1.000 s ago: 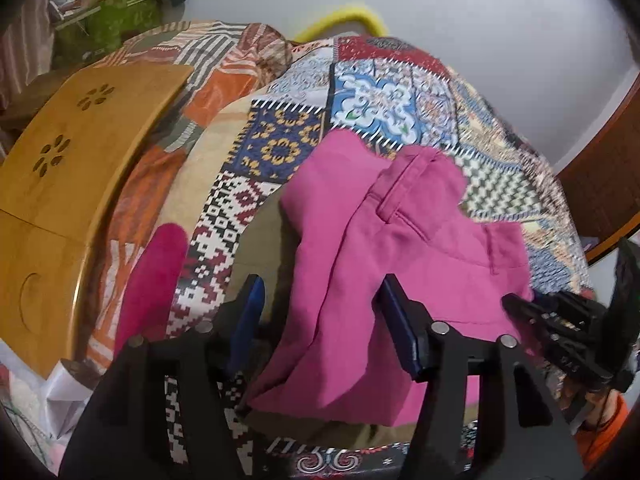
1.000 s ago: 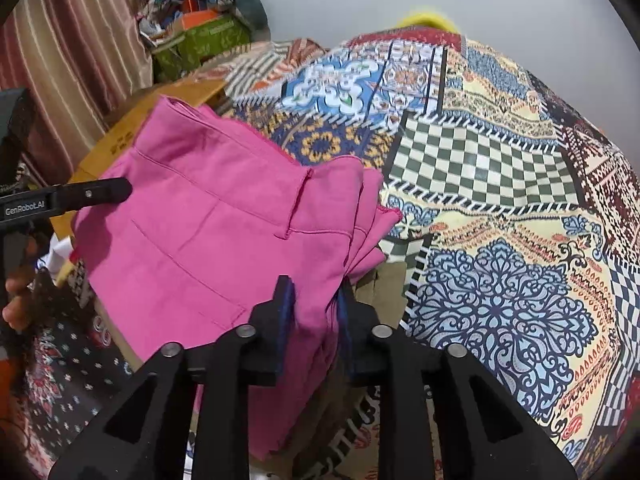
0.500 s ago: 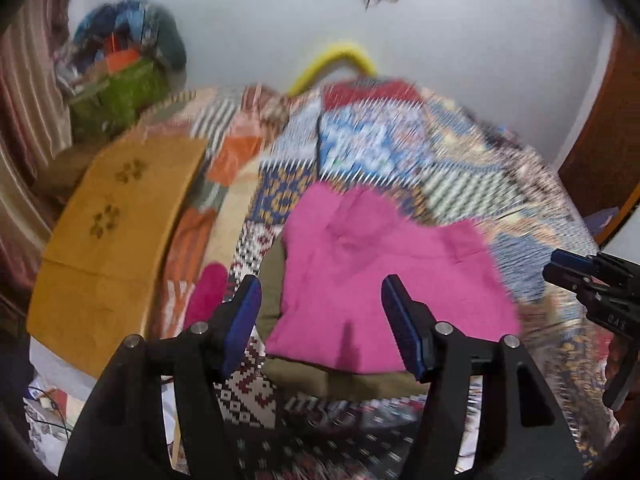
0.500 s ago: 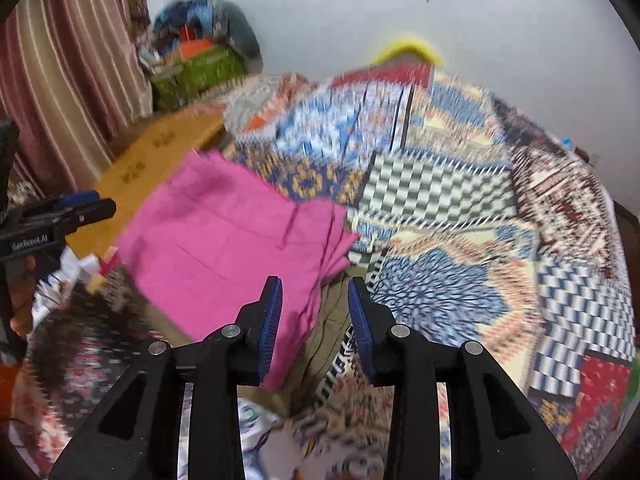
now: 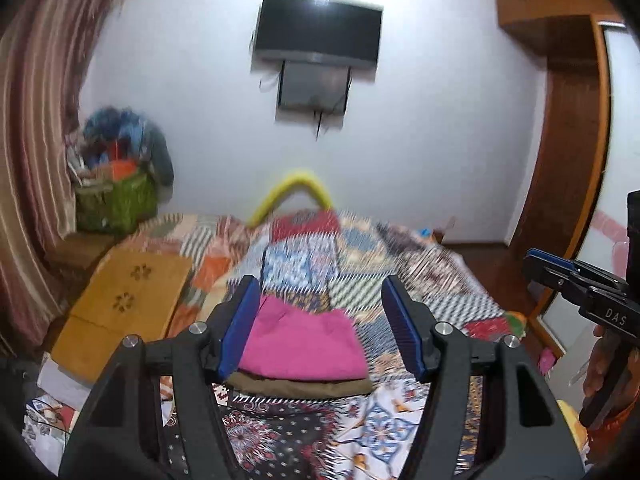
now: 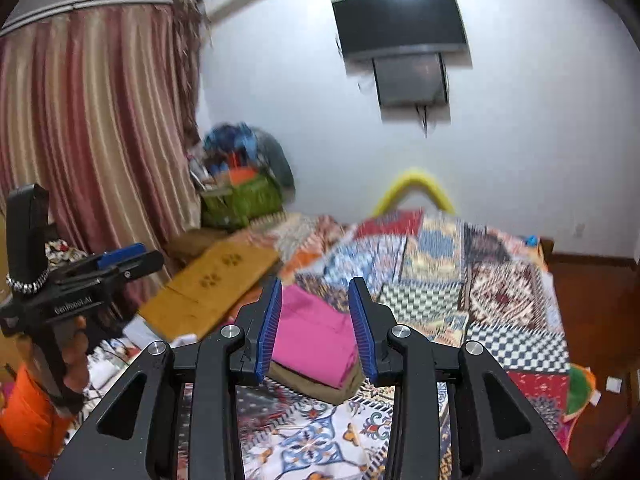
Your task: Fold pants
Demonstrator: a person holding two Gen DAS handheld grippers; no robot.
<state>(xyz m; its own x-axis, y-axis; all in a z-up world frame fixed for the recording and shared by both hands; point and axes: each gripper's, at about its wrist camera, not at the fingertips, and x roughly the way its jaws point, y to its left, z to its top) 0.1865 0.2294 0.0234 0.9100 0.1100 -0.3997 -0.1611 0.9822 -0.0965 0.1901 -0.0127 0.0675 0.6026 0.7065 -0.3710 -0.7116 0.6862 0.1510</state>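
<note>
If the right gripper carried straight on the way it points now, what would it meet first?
Probably the folded pink pants on the bed: they lie between the right gripper's open, empty jaws, though depth is unclear.

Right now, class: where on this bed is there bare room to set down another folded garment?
Free: the quilt right of the pink pants, and the near strip in front of them. Crowded: the left side, with the wooden board and green basket.
</note>
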